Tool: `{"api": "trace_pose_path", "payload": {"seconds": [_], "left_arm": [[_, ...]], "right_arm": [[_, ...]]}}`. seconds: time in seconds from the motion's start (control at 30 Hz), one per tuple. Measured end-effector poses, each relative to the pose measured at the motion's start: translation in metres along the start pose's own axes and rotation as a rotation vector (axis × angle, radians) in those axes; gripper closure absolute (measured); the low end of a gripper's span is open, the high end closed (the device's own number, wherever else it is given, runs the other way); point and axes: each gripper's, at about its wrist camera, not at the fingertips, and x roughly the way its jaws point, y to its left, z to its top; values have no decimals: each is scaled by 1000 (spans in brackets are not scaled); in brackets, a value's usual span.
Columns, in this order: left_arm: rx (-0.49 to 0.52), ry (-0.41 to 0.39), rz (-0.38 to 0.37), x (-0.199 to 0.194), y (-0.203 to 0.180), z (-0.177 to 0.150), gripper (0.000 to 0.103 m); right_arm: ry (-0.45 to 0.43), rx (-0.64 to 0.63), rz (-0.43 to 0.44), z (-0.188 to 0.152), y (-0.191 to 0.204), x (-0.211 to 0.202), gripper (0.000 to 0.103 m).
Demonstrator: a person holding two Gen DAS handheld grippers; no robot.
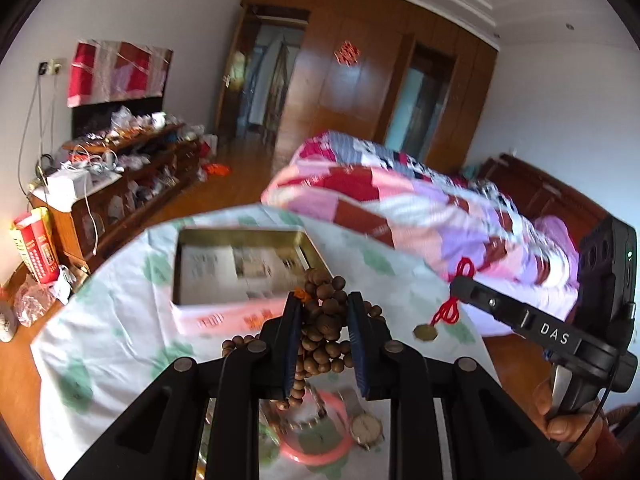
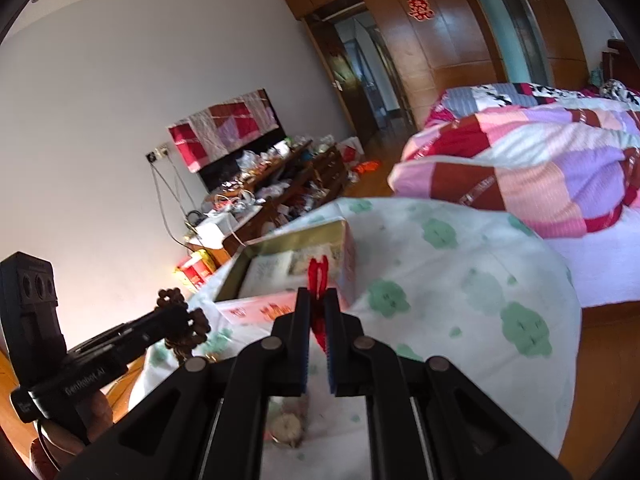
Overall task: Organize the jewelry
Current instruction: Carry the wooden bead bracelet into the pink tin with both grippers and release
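Left gripper (image 1: 324, 308) clamping knobbly brown bead strand (image 1: 320, 332) near tin box (image 1: 240, 236) rim, frame centre; right gripper (image 2: 316, 300) pinching red cord (image 2: 318, 276) likewise.

place: a home bedroom
bed: patchwork quilt (image 2: 532, 168) heaped on it, wooden headboard (image 1: 532, 192)
walls: wood-panelled wardrobe (image 1: 352, 92) with a red paper cut (image 2: 420, 8)
storage: cluttered low wooden cabinet (image 1: 132, 184)
floor: wooden boards
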Motion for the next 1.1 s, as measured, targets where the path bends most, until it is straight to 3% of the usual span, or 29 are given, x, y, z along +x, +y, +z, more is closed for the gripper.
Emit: {"api": "trace_pose_path", "payload": {"seconds": [0.3, 0.4, 0.63, 0.83, 0.93, 1.0, 1.03, 1.07, 1.1], "left_arm": [[-114, -22, 104, 46, 37, 31, 80], [-126, -19, 139, 68, 50, 34, 80], [-228, 79, 157, 121, 82, 29, 80], [-298, 146, 226, 151, 105, 29, 79], [-320, 171, 233, 161, 113, 31, 72], [-325, 181, 246, 164, 114, 34, 44], [-325, 176, 237, 165, 118, 37, 42], [-322, 160, 218, 160, 116, 39, 38], [-312, 147, 218, 156, 114, 40, 36]], "right_arm": [[17, 8, 127, 44, 9, 56, 93], [50, 28, 135, 48, 8, 91, 93], [181, 61, 100, 44, -1, 172, 93], [275, 33, 73, 39, -1, 212, 92], [294, 15, 75, 39, -1, 225, 90], [286, -13, 68, 40, 1, 227, 82], [275, -25, 55, 41, 2, 224, 66], [263, -31, 46, 41, 3, 221, 39], [234, -31, 39, 41, 2, 214, 29]]}}
